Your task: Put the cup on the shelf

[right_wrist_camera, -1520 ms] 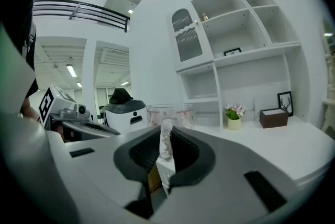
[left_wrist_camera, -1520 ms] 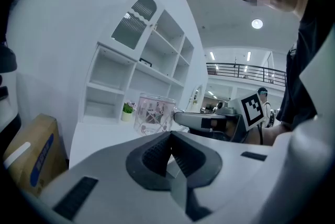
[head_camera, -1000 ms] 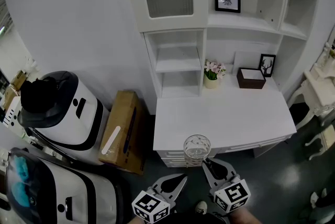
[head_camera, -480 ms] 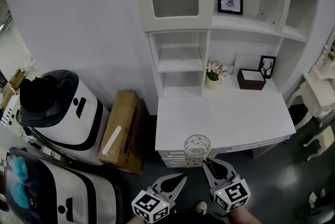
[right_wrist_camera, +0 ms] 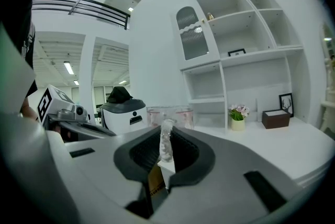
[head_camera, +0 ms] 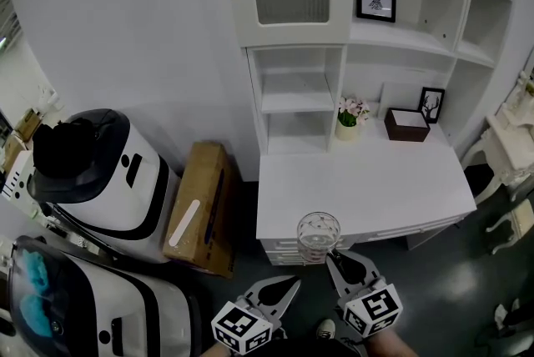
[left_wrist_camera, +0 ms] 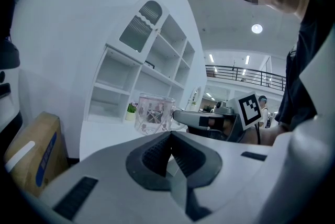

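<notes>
A clear glass cup (head_camera: 318, 236) hangs in front of the near edge of the white desk (head_camera: 367, 180), and my right gripper (head_camera: 330, 256) is shut on its rim from below right. In the right gripper view the cup's wall (right_wrist_camera: 166, 144) stands pinched between the jaws. The left gripper view shows the cup (left_wrist_camera: 153, 113) ahead, with the right gripper (left_wrist_camera: 183, 117) on it. My left gripper (head_camera: 292, 284) is shut and empty, just left of and below the cup. The white shelf unit (head_camera: 292, 93) rises behind the desk, its small cubbies bare.
On the desk's back stand a flower pot (head_camera: 348, 118) and a brown box (head_camera: 406, 124); picture frames (head_camera: 375, 4) sit on the shelves. A cardboard box (head_camera: 200, 205) leans left of the desk, beside white-and-black machines (head_camera: 92, 180). White furniture (head_camera: 509, 147) is at the right.
The view has drifted, so the shelf unit and desk sit slightly further right. The cup stays in my right gripper; both grippers have barely moved.
</notes>
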A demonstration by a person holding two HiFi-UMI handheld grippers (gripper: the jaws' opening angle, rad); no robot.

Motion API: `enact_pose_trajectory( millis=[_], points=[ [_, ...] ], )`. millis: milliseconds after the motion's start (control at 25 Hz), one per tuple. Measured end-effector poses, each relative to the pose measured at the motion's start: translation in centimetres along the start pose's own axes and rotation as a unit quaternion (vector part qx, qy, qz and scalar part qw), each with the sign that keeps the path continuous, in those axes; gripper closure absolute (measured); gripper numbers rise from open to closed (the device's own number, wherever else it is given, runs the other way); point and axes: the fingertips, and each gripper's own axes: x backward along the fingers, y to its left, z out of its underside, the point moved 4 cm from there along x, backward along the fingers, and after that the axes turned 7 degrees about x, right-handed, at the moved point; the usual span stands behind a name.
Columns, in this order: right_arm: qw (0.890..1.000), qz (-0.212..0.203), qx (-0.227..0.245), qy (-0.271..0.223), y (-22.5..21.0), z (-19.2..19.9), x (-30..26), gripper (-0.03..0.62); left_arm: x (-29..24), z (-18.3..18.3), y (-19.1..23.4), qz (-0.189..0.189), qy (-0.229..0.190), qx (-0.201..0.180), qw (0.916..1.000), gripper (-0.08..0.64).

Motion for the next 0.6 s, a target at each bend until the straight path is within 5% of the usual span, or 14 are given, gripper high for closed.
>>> enact_pose_trajectory(
  millis=[600],
  points=[
    [1.0,0.015,-0.002,-0.005,2.0,-0.7,-3.4,0.562,2.0,-1.1,3.7,0.008,0.004,-0.003,1.0,0.555]
  ],
)
